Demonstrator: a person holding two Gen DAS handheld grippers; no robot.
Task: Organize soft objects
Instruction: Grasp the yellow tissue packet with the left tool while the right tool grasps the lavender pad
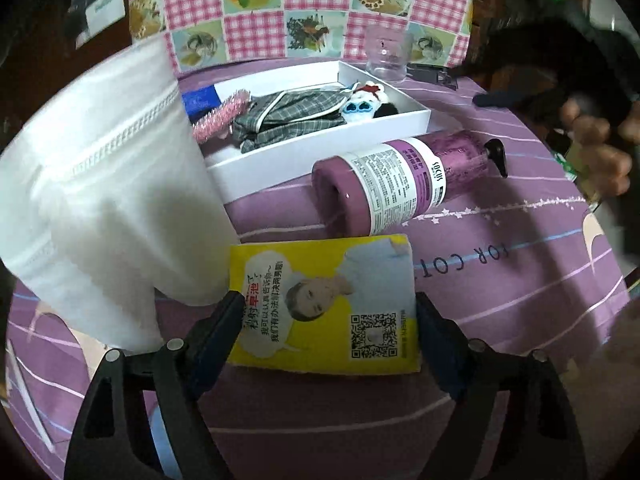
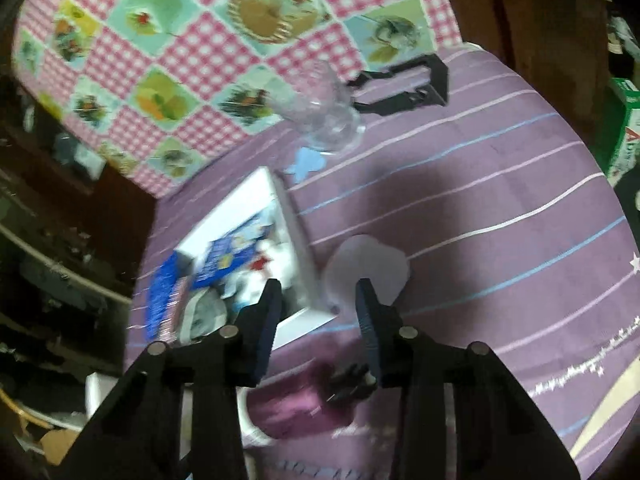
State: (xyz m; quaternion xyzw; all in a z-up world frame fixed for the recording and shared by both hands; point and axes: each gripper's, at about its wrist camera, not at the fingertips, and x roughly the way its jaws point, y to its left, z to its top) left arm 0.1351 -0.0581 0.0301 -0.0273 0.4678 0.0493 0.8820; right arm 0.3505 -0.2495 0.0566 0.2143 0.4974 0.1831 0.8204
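**Tissue pack framed, not yet pinched**

The surface here is a bed with a purple striped sheet [image 1: 500, 300], and a pink checked quilt [image 1: 304, 4] with fruit and flower squares hangs along its far edge. A white box [image 1: 320, 148] lies open toward the far left, and I take it for the collecting place, since soft things are already in it: a grey plaid doll garment [image 1: 288, 116], a pink fuzzy band [image 1: 220, 116] and a small white plush [image 1: 368, 100]. The box sits within easy reach of both hands, which suits dropping things in.

Near me, the left claw [image 1: 328, 320] is spread wide with a yellow tissue pack [image 1: 324, 300] lying flat between its fingers. The pads flank its sides, but I cannot see them pressing, so it looks lined up for a squeeze, not gripped. A big white soft bag [image 1: 100, 184] leans in from the left, touching the left finger.

A purple pump bottle [image 1: 400, 176] lies on its side between pack and box; being hard, it probably stays out.

The right claw [image 2: 318, 300] hangs half spread over the box's right edge, nothing in it. A clear plastic cup [image 2: 328, 116] and a black clip-like frame [image 2: 404, 88] stand far off by the quilt.
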